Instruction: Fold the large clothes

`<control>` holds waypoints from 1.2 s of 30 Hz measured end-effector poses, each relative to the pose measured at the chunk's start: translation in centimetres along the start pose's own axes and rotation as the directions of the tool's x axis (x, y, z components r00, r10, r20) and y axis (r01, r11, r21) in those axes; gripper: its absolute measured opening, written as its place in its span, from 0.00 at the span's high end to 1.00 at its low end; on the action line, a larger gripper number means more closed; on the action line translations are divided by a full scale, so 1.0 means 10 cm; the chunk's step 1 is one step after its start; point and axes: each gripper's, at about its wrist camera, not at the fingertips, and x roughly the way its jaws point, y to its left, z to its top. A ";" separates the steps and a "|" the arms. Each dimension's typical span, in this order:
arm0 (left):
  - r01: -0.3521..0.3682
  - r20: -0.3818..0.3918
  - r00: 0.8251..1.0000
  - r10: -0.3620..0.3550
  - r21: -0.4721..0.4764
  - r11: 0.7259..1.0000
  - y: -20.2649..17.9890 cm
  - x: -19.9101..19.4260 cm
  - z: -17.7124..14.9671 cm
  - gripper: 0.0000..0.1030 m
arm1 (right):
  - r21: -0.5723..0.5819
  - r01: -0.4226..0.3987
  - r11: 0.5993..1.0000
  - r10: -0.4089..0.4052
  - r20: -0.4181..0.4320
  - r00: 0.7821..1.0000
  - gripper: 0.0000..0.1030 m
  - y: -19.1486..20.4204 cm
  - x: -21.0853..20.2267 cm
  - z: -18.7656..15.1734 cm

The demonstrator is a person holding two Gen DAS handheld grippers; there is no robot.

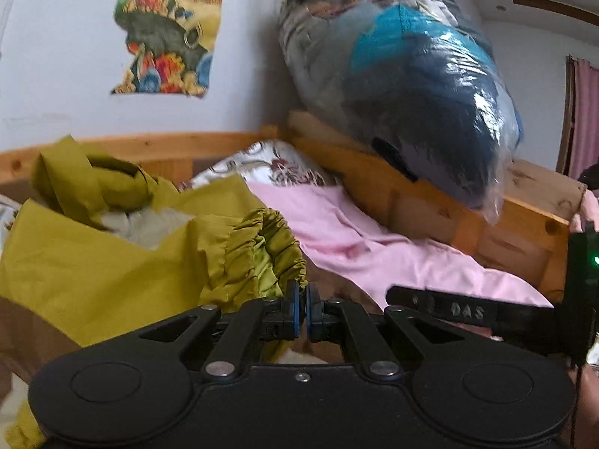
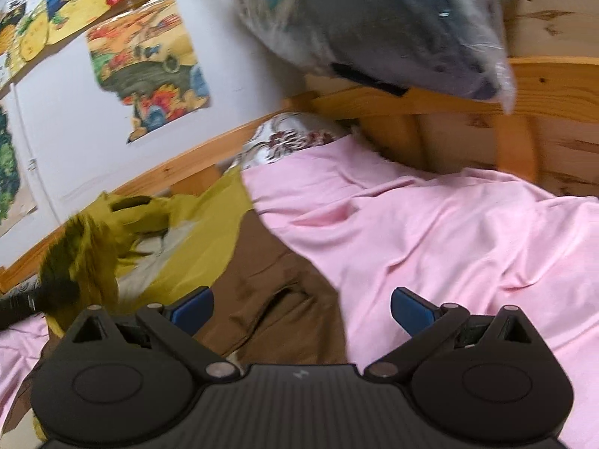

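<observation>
Left gripper [image 1: 302, 308] pinching gathered hem of olive garment [image 1: 112, 262], lying bunched left and far.
Right gripper [image 2: 301, 310] gaping, hovering nearer brown cloth [image 2: 277, 273]; pink sheet [image 2: 449, 232] spreading right.

My left gripper [image 1: 302, 308] is matt black plastic with dull metal rivets, and it's clamped on the olive-yellow garment [image 1: 112, 258], a thin, slightly shiny cloth with a gathered cuff. The pink sheet [image 2: 449, 232] is soft matt cotton-looking fabric. The bed frame [image 2: 554, 86] is knotty varnished pine. The clear plastic bag [image 1: 411, 86] is glossy and crinkly.
</observation>
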 end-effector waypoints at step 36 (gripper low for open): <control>-0.606 -0.299 0.793 0.530 -0.294 0.739 3.25 -0.04 -0.19 1.00 | -0.243 -0.292 0.925 0.266 -0.134 0.955 0.12 0.63 0.43 -0.66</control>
